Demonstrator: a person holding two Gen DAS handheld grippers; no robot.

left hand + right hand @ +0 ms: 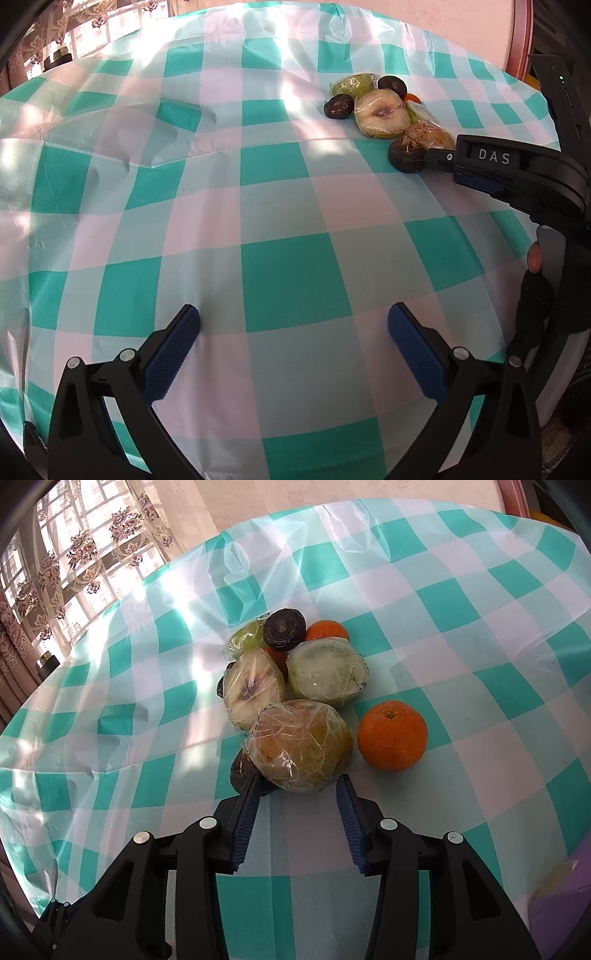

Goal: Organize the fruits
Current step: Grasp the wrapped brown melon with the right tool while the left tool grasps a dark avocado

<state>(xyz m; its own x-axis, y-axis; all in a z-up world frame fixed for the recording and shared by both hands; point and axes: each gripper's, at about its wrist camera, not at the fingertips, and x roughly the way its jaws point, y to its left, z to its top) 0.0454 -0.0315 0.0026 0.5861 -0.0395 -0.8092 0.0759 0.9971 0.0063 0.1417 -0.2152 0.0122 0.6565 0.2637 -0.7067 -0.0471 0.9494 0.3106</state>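
Note:
A pile of fruit lies on the checked tablecloth (461, 657). In the right wrist view my right gripper (300, 781) is open, its fingertips on either side of the near edge of a plastic-wrapped brownish pear (301, 746). Behind it lie a wrapped cut fruit (253, 690), a wrapped pale green fruit (327, 672), a dark round fruit (284, 628) and an orange (327, 631). A loose orange (392, 734) sits to the right. In the left wrist view my left gripper (293, 319) is open and empty over bare cloth, far from the pile (380, 110); the right gripper (436, 157) reaches the pile.
A second dark fruit (242, 770) sits by my right gripper's left finger. A window with lace curtains (74, 554) is beyond the table's far left edge. A purple object (561, 897) lies at the lower right. The cloth is wrinkled at the left (159, 147).

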